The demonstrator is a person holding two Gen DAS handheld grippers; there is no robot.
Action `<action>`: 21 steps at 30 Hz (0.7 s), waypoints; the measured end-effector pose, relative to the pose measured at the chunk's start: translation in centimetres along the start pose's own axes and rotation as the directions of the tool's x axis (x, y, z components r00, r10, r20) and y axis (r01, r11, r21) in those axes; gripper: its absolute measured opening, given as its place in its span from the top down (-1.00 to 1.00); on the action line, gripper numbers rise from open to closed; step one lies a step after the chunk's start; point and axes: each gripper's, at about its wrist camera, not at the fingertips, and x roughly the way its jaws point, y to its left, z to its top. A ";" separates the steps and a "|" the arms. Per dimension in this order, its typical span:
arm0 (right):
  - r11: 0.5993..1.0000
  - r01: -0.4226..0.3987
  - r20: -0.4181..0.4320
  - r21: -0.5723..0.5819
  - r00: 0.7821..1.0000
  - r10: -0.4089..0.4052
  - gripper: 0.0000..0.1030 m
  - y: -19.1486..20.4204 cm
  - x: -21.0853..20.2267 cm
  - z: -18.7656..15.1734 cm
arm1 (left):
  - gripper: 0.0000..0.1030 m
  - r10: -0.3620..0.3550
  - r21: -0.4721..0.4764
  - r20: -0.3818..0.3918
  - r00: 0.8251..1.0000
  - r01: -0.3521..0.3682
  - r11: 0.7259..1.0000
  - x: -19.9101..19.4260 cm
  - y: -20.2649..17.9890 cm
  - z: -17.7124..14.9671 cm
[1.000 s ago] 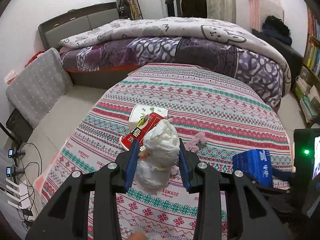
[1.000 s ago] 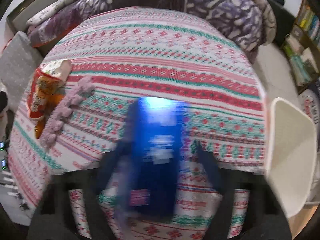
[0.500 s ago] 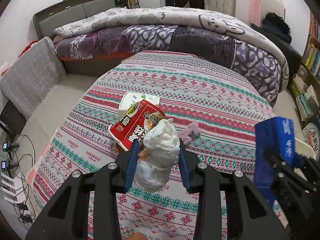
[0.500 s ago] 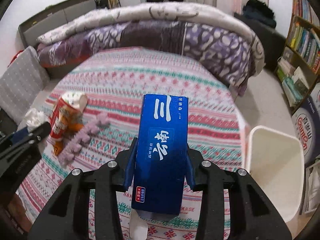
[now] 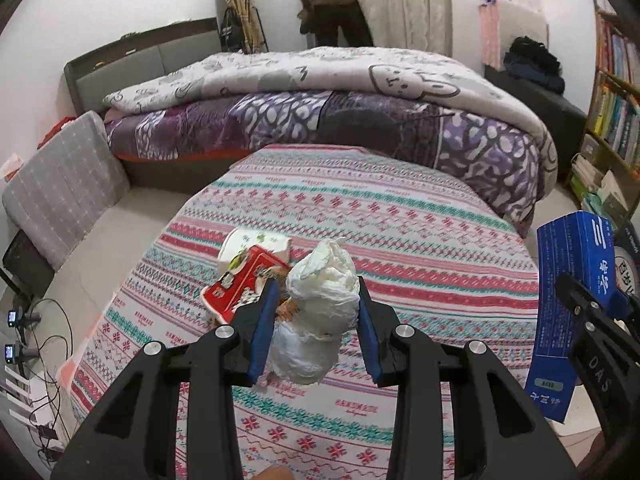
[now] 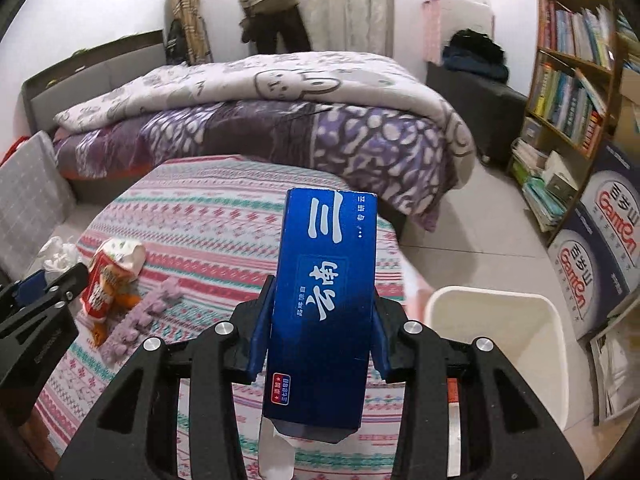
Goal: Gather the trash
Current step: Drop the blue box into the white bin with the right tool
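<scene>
My left gripper (image 5: 316,320) is shut on a crumpled white tissue wad (image 5: 320,312), held above the patterned tablecloth (image 5: 360,220). Just behind it a red snack packet (image 5: 244,284) lies on a white cup. My right gripper (image 6: 320,320) is shut on a tall blue box (image 6: 324,304), lifted clear of the table; the same blue box (image 5: 568,304) shows at the right edge of the left wrist view. A white trash bin (image 6: 500,344) stands on the floor to the right of the table. The snack packet (image 6: 106,280) and a pink knobbly piece (image 6: 140,312) lie on the cloth at left.
A bed with purple and white quilts (image 5: 320,112) lies behind the table. A bookshelf (image 6: 576,80) and printed cartons (image 6: 600,248) line the right wall. A person (image 5: 332,0) stands at the back by the curtain. A grey cushion (image 5: 60,184) and cables are at left.
My right gripper closed on the blue box and lifted it off the table, tilting up so the room and bin came into view. The left gripper drifted a little, still holding the tissue.
</scene>
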 end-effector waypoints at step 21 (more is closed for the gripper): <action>0.912 0.281 -0.096 0.298 0.960 -0.265 -0.19 -15.2 -1.5 -0.5 | 0.27 -0.115 0.102 0.041 0.993 0.110 0.989 -2.4 -9.4 0.4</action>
